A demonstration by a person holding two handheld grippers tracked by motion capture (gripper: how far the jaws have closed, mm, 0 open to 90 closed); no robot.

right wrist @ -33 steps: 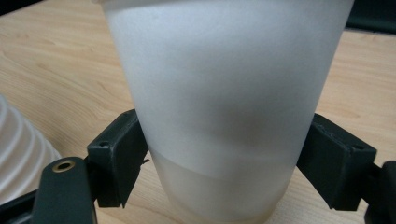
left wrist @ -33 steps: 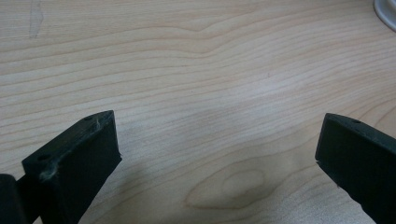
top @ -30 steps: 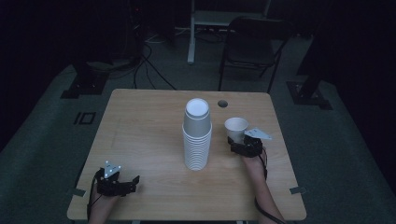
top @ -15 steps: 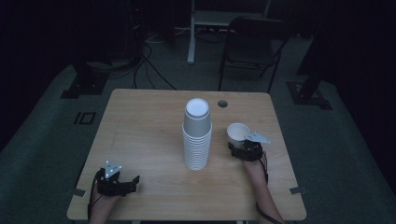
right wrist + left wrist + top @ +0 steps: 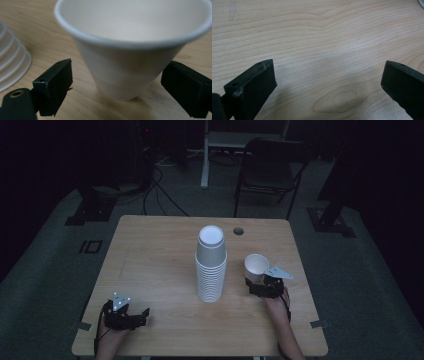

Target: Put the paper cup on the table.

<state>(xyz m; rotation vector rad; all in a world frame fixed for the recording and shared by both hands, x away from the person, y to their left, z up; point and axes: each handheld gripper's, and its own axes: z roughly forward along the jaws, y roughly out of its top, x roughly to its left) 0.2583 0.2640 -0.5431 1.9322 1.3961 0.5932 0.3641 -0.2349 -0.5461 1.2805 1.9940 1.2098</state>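
Cup (image 5: pixel 130 57) upright between spread jaws of right hand-held gripper (image 5: pixel 120 86), untouched.

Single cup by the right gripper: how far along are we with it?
Done: the single cup stands upright, mouth up, on the table, apart from the tall cup stack. In hand: the right gripper straddles the cup, jaws open with gaps both sides. The left gripper rests open over bare wood. Left: likely more cups to pull off.
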